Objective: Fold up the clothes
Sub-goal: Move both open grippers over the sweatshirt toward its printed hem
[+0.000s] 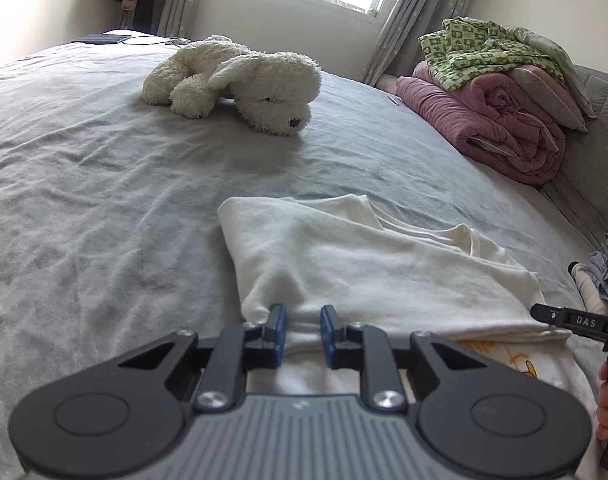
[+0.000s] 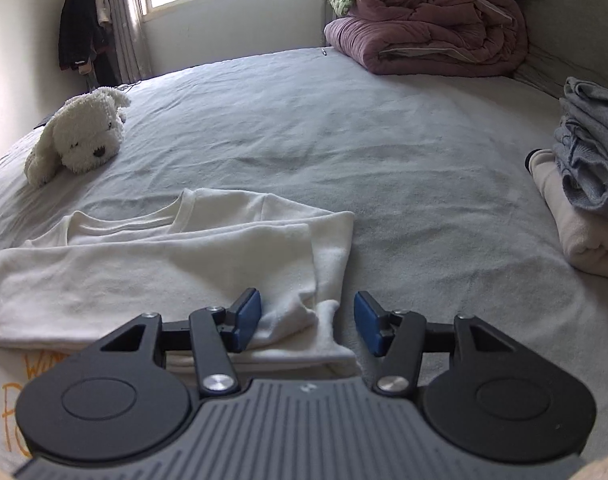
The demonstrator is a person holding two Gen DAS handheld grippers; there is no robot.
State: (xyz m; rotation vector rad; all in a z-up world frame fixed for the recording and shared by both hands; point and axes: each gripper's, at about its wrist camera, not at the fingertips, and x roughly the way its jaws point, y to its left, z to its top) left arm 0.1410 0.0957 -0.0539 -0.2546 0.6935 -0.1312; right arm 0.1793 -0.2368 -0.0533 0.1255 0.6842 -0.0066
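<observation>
White shirt (image 1: 368, 264) lay on the bed (image 1: 104, 184), nearer than the plush dog (image 1: 240, 84), sides already folded in, cross-fold left. Left gripper (image 1: 303, 330) pinched its near hem; right gripper (image 2: 307, 322) was released, straddling the corner. Folded pile (image 2: 584, 184) sat off right

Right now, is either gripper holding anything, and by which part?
The left gripper pinches the white shirt at its near folded edge; the right gripper stands open around its corner, holding nothing.
</observation>
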